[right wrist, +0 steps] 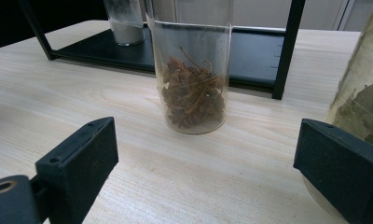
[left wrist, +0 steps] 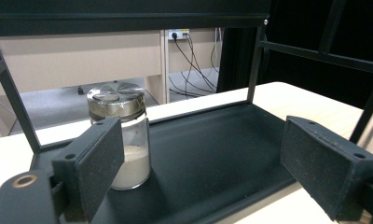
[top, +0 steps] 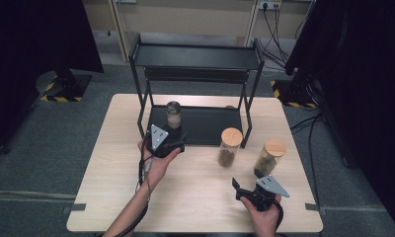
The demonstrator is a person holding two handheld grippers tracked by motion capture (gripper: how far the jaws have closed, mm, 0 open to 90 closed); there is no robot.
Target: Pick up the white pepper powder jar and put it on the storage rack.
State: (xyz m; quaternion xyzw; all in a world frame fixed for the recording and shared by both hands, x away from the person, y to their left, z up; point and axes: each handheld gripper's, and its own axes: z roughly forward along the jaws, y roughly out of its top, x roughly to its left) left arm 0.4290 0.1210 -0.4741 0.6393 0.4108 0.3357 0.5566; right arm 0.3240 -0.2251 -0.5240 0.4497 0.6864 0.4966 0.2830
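The left hand-held gripper (left wrist: 198,163) hovers with jaws apart and empty at the front edge of the black rack's lower shelf (left wrist: 212,154), where the metal-lidded jar of pale powder (left wrist: 121,135) stands upright, while the right hand-held gripper (right wrist: 212,172), likewise apart, faces two cork-lidded jars (top: 230,147) on the worktop (top: 195,192).

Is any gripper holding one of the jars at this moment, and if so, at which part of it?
Nothing is held. The left gripper is open, the metal-lidded jar standing free beyond its jaws. The right gripper is open before the cork-lidded jar.
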